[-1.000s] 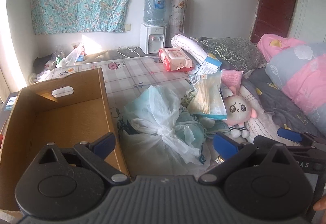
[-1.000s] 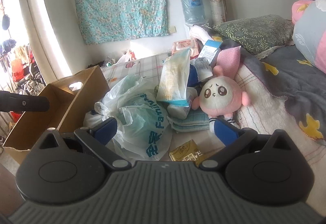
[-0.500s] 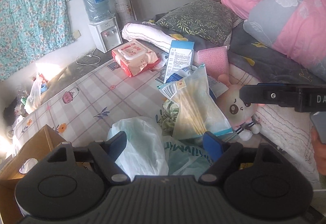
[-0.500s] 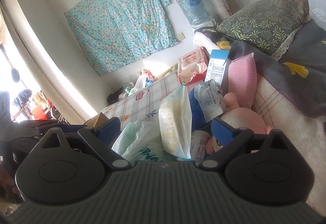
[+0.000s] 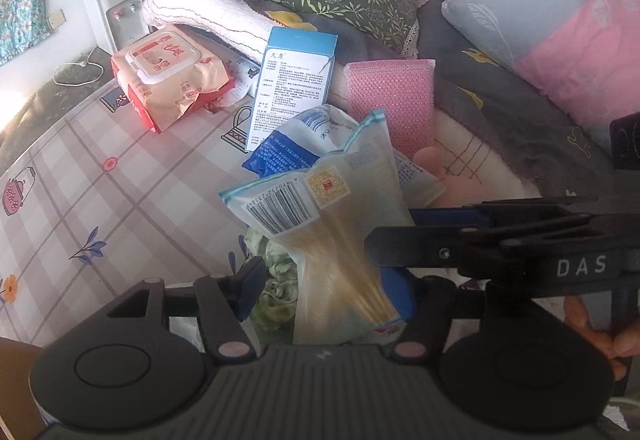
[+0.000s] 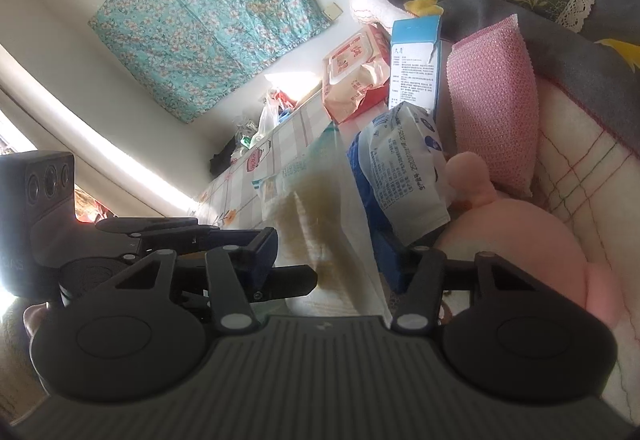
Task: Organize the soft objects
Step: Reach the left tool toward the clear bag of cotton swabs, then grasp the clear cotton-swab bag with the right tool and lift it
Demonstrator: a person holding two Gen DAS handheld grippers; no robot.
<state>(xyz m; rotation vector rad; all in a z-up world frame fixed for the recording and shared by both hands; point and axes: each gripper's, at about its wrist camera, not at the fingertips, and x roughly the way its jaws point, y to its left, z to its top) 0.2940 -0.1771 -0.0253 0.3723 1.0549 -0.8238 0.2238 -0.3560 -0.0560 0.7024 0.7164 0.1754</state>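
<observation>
Wipes in a red and cream pack (image 5: 170, 74) lie at the left on the bed's checked sheet (image 5: 80, 176), a blue box (image 5: 294, 86) and a pink sponge (image 5: 390, 104) further right. Both the left gripper (image 5: 324, 290) and the right gripper (image 6: 338, 254) have just been narrowing their jaws around the clear packet (image 5: 332, 236) (upright in the pile's middle); whether the pads press it, I cannot tell. At the right rests a pink plush toy (image 6: 520, 240).
</observation>
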